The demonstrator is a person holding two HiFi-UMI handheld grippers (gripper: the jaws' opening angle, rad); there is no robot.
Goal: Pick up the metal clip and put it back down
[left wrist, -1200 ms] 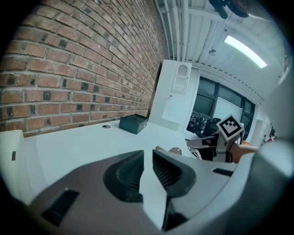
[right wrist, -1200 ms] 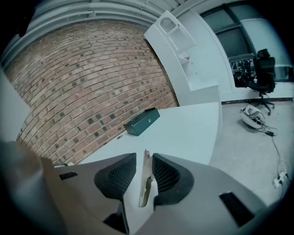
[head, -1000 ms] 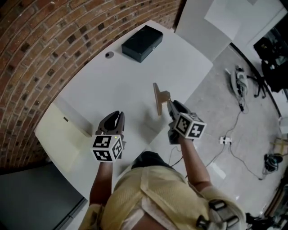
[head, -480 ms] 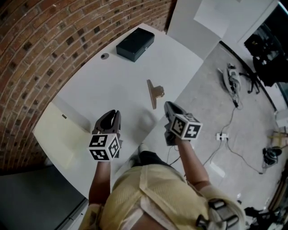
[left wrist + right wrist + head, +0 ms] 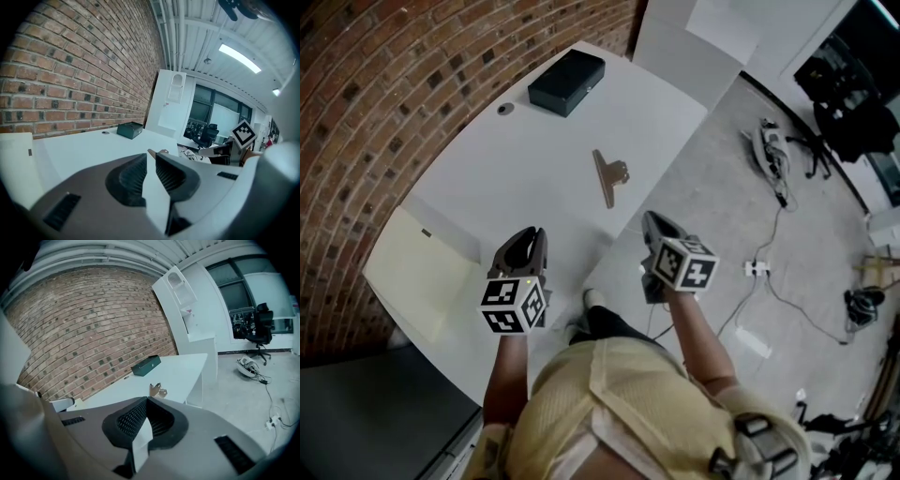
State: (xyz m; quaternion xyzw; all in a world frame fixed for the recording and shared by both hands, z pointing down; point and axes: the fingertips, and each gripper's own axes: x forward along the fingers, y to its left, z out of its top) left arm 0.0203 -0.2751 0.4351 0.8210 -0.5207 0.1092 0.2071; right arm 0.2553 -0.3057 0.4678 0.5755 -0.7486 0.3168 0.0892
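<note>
- Drew the right hand-held gripper (image 5: 652,228) back toward the body since a second ago; left behind the bronze-coloured metal clip (image 5: 607,176), which then stood on edge at those jaw tips and now rests on the white table top (image 5: 534,178), near its right edge and well apart from both grippers
- Closed the right jaws over the same second, from wide apart to tips touching; nothing between the ribbed black pads
- Holds the left hand-held gripper (image 5: 525,246) over the near side of the table, much where it was; jaws at a narrow slit, nothing in it
- Only one container to note: a shallow black rectangular box (image 5: 567,82) at the far end of the table, lid down, contents hidden
- Just beside that box, toward the red brick wall (image 5: 375,84), a small grey round disc (image 5: 504,109)
- Left of the left gripper, a lower cream-coloured panel (image 5: 408,281)
- Between clip and grippers only bare table top; beyond the right edge, grey floor (image 5: 722,187) with cables
</note>
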